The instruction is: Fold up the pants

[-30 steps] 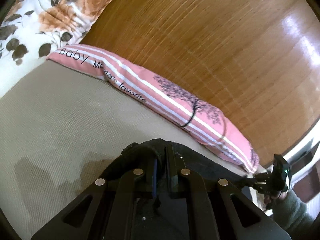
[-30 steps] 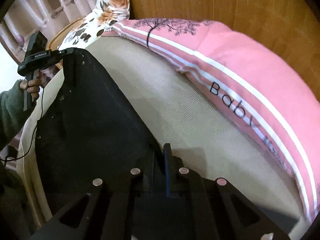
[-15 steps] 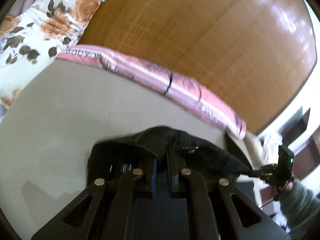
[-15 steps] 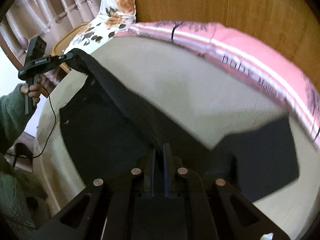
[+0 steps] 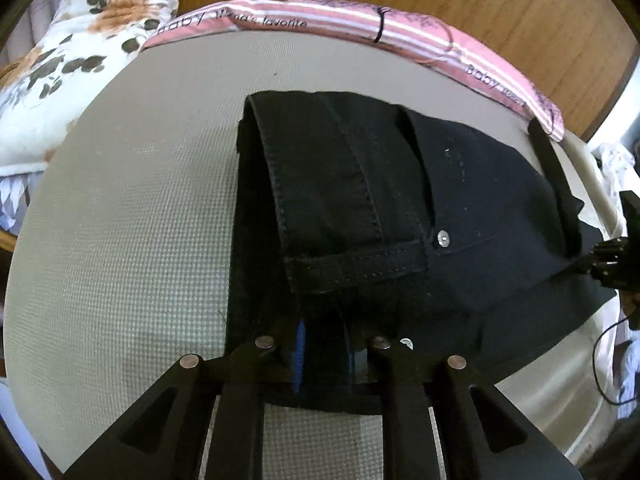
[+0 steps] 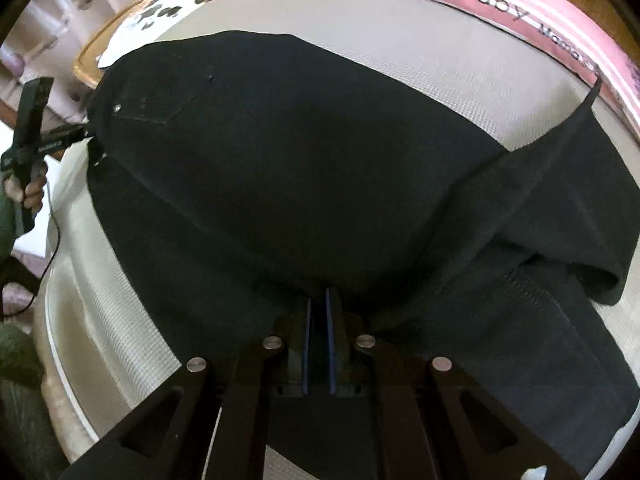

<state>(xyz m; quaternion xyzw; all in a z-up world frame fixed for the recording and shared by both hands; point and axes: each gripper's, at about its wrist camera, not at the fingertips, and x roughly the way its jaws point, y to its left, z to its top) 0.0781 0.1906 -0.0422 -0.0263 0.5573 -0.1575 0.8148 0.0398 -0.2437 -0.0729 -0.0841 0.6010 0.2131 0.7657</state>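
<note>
across the bed [image 5: 120,240], black pants [image 6: 280,184] run lengthwise between your left tongs [image 5: 323,354] and right tongs [image 6: 317,344], both pinching cloth.

Beige woven-textured mattress [image 5: 120,220] carries black denim pants [image 5: 460,220] at centre, a pink striped printed pillow [image 5: 400,32] at 12 o'clock, and a white floral pillow [image 5: 72,52] at 10 o'clock.
</note>
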